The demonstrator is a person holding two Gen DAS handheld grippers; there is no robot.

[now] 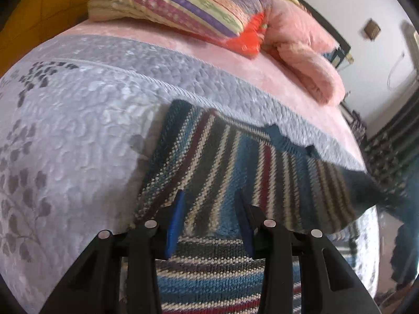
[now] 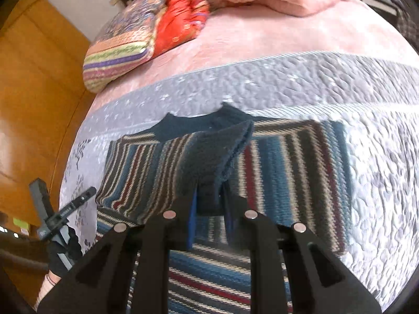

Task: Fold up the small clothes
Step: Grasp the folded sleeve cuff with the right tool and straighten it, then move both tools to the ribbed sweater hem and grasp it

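Observation:
A small knitted sweater [image 1: 235, 162] with blue, cream, dark red and black stripes lies on the grey quilted bedcover [image 1: 78, 130]. My left gripper [image 1: 210, 209] hovers open just over the sweater's lower left part, with nothing between its blue pads. In the right wrist view the sweater [image 2: 296, 172] is spread flat with its dark teal collar at the far side. My right gripper [image 2: 209, 204] is shut on a dark teal sleeve [image 2: 217, 157], which is lifted and drawn across the sweater's middle. The left gripper [image 2: 65, 209] shows at the lower left in a gloved hand.
A striped pillow [image 1: 178, 2] and a folded pink blanket [image 1: 301, 44] lie at the head of the bed on a pink sheet [image 2: 262, 41]. An orange wooden wall [image 2: 34, 83] runs along the bed's left side. Dark patterned cloth [image 1: 385, 157] hangs off the bed's right edge.

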